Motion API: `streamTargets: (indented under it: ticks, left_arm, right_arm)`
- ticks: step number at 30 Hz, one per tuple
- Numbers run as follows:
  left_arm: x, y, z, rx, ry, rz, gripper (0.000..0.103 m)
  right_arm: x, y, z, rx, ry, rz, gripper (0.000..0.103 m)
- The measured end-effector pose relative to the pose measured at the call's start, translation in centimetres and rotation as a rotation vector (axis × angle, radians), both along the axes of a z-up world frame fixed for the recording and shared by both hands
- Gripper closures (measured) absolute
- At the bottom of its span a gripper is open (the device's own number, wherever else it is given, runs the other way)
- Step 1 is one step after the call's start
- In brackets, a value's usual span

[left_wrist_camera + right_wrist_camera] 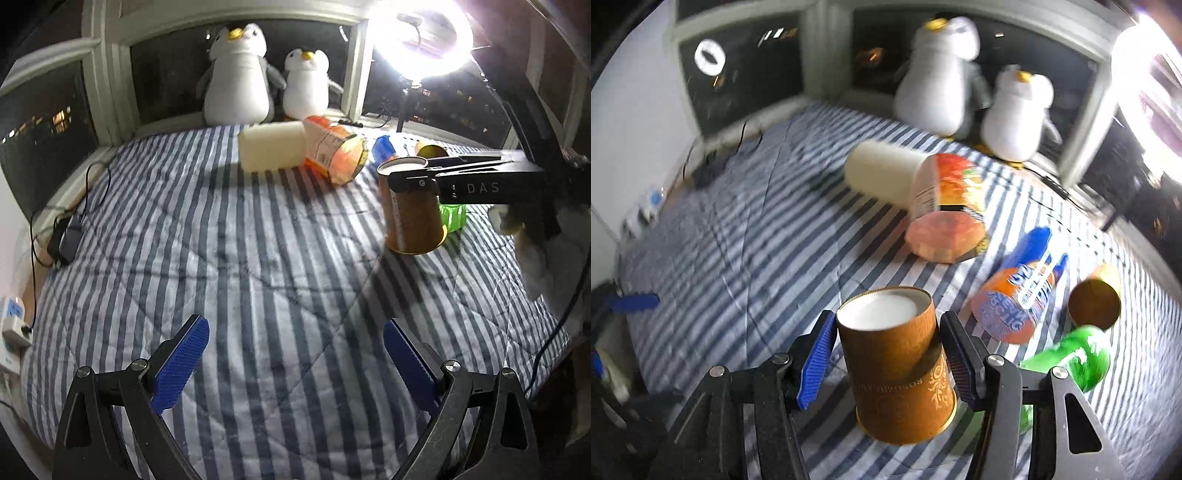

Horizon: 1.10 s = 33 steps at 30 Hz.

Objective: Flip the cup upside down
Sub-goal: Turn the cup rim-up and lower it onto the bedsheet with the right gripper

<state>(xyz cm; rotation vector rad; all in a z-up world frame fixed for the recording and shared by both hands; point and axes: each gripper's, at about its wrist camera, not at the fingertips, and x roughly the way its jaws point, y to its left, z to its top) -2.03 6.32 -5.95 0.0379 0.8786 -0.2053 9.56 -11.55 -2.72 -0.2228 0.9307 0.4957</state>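
Note:
A brown paper cup (897, 365) with gold print stands upside down, white base up and rim down, on the striped blanket (221, 240). My right gripper (888, 332) has its blue pads on either side of the cup's upper part; a thin gap shows on the left pad, so the jaws look just open. In the left wrist view the cup (410, 210) is at the right with the right gripper's black fingers (413, 182) across its top. My left gripper (291, 354) is open and empty, low over the blanket's near part.
A white foam block (271, 149), an orange snack bag (336, 151), a blue-orange packet (1019, 295), a second brown cup on its side (1095, 301) and a green packet (1071, 362) lie nearby. Two plush penguins (240, 74) sit at the window. A bright ring light (421, 37) stands at back right.

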Motion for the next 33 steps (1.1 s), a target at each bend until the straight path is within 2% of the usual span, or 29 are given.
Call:
streamTargets:
  ticks: [6, 12, 24, 33]
  left_arm:
    - [0.2, -1.9, 0.6, -0.004, -0.034, -0.03, 0.006]
    - [0.3, -2.7, 0.8, -0.02, -0.041, -0.044, 0.006]
    - [-0.8, -3.5, 0.9, -0.008, -0.055, -0.073, 0.006]
    - [-1.1, -3.5, 0.8, -0.01, -0.059, -0.066, 0.006]
  right_arm:
    - [-2.0, -3.1, 0.6, 0.189, -0.069, -0.142, 0.049]
    - [-3.1, -4.6, 0.1, 0.308, -0.118, -0.244, 0.049]
    - [-4.4, -6.3, -1.9, 0.372, -0.161, -0.339, 0.049]
    - [-5.4, -6.1, -2.8, 0.364, -0.159, -0.333, 0.049]
